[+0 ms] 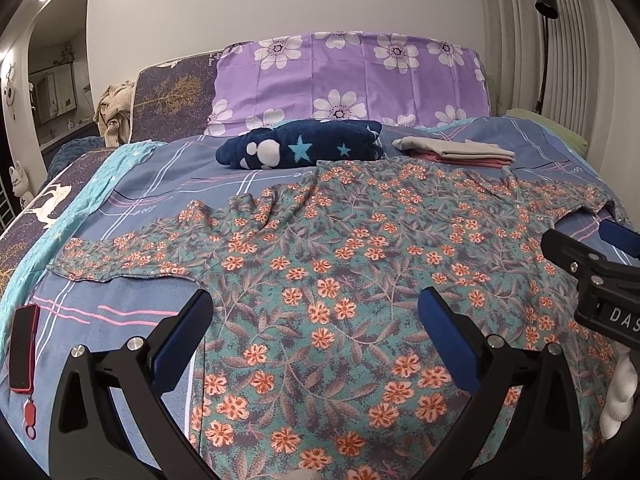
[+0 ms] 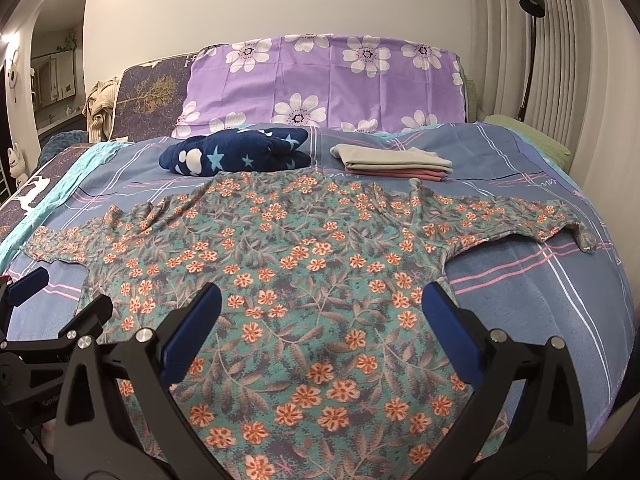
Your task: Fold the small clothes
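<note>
We're over the bed [image 1: 132, 312], near edge. The shirt [image 1: 340, 280] is spread flat across the middle, hem toward us, both sleeves out toward the side edges, probably laid like this so the sleeves can go in first. Some wrinkles near its far end; we'd smooth those before folding. Beyond it the pillow [image 1: 348, 76] leans at the head edge, and in front of that a navy star bundle [image 1: 304, 148] next to a folded stack [image 1: 460, 152], apparently the done pile, parked clear of the work area. A phone [image 1: 24, 348] lies by the near left corner, off the shirt. Left gripper [image 1: 316, 300] hangs above the shirt's lower body, jaws spread wide, gripping nothing. Right gripper [image 2: 322, 298] does the same just to its right, also spread and empty. Each one shows at the edge of the other's view, so they're side by side. No fold started yet, by our read.
</note>
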Demonstrator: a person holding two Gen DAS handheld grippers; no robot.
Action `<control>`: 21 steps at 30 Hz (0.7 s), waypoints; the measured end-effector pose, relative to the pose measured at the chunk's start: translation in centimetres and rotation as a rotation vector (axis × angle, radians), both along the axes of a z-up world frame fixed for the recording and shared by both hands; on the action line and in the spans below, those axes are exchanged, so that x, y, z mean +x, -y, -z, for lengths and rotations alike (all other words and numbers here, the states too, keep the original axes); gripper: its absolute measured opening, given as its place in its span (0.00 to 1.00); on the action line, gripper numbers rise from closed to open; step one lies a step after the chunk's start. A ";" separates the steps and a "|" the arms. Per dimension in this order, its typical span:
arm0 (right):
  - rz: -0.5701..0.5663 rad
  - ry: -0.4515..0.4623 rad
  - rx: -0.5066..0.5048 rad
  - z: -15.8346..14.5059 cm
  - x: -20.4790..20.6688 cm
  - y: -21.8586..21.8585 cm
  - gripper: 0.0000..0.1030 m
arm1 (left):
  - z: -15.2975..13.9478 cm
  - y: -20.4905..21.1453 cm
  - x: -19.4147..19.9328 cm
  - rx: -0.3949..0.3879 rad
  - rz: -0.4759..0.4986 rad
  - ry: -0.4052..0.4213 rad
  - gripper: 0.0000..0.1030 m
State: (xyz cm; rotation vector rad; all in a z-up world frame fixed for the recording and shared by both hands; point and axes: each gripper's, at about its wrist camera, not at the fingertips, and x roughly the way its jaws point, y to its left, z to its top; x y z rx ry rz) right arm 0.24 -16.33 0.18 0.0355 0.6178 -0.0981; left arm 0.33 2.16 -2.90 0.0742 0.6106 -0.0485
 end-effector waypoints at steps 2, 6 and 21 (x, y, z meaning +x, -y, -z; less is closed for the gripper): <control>0.001 0.000 -0.002 0.1 0.0 -0.1 0.98 | 0.2 -0.2 0.1 -0.013 0.006 -0.016 0.99; 0.001 0.000 -0.001 0.1 0.0 -0.2 0.98 | 0.7 -0.5 0.4 -0.017 0.004 -0.041 0.99; -0.002 0.000 -0.002 0.1 -0.2 -0.5 0.98 | 0.7 -0.9 0.3 -0.030 0.010 -0.053 0.96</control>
